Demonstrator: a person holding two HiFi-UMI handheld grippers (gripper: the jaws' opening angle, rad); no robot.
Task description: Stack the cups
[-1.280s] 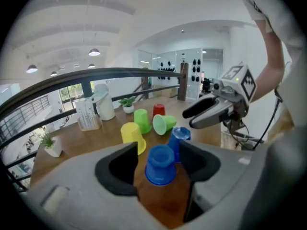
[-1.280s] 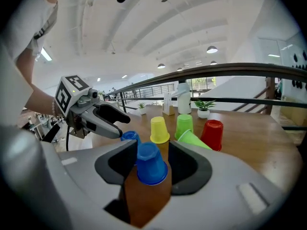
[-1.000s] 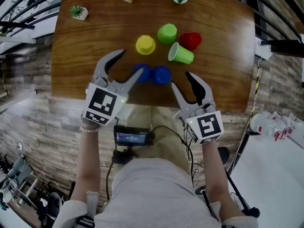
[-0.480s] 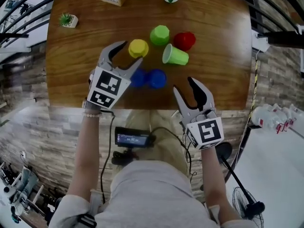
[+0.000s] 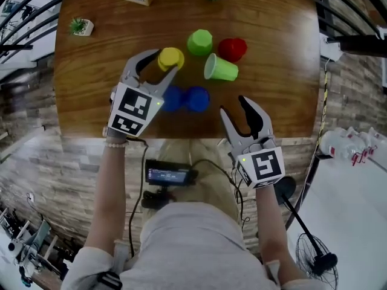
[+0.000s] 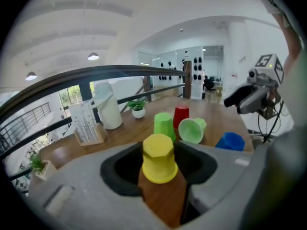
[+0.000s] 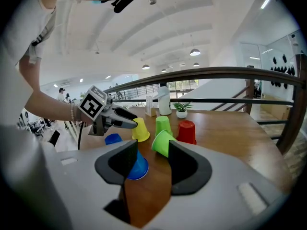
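- Left gripper (image 5: 162, 63): jaws wide apart, flanking the upturned yellow cup (image 5: 170, 58), upper centre.
- Tipped green cup (image 5: 220, 69), centre: lying open, empty.
- Right gripper (image 5: 233, 106): wide apart, holding nothing, near the blue cup (image 5: 198, 99).

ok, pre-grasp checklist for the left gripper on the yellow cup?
1. left gripper open: ok.
2. yellow cup between its fingers: ok.
3. yellow cup upside down, apart from the green cup: ok.
4. right gripper open, holding nothing: ok.
5. all cups standing: not ok, the light green cup lies on its side.
6. grip depth on the yellow cup: cannot tell.
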